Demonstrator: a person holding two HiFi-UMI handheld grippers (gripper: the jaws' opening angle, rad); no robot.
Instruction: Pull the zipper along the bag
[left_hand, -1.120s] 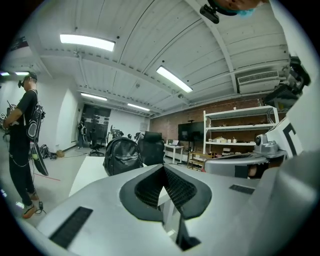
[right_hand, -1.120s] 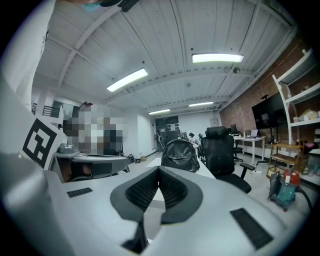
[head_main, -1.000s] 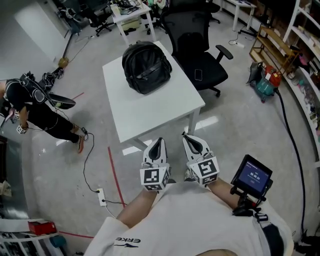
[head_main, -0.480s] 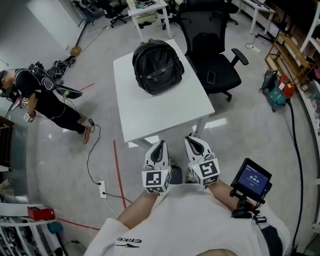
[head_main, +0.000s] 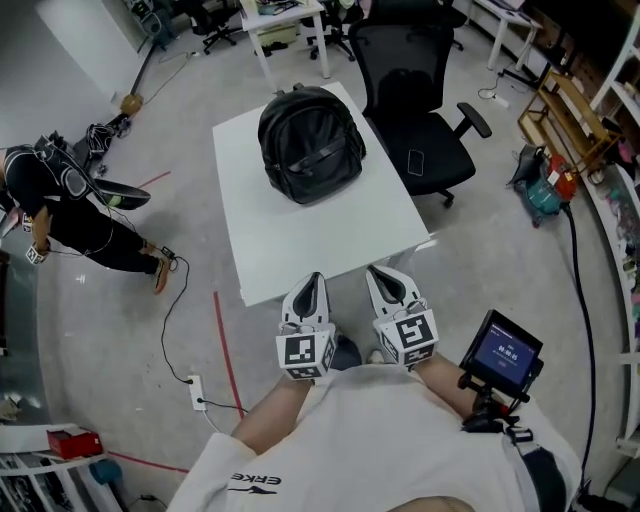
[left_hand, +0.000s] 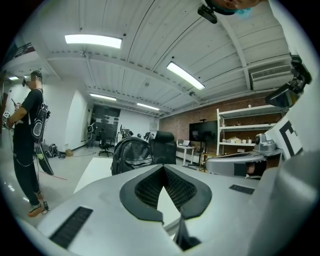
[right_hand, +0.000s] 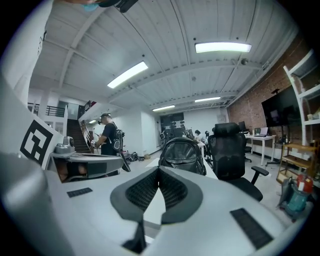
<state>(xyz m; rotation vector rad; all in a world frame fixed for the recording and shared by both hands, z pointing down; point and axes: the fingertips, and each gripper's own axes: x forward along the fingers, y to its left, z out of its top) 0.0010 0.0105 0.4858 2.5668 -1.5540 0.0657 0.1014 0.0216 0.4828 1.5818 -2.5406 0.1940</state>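
Your left claw (head_main: 312, 281) and right claw (head_main: 376, 272) are side by side at the near edge of the white surface (head_main: 300, 245). Each is pressed together at the tips, nothing pinched, and each gripper view shows the pads meeting in a point. The black backpack (head_main: 310, 143) lies toward the far end of the surface, well apart from both claws, with bare white top between you and it. Its zipper is too small to pick out from here. A black office chair (head_main: 420, 110) stands close against the surface's right side, a phone (head_main: 414, 162) on its seat. Off to your left a person in black (head_main: 55, 195) stands well clear. On the floor there, a red tape line (head_main: 226, 345) runs past a white power strip (head_main: 197, 392). A small screen (head_main: 503, 353) rides by your right wrist.
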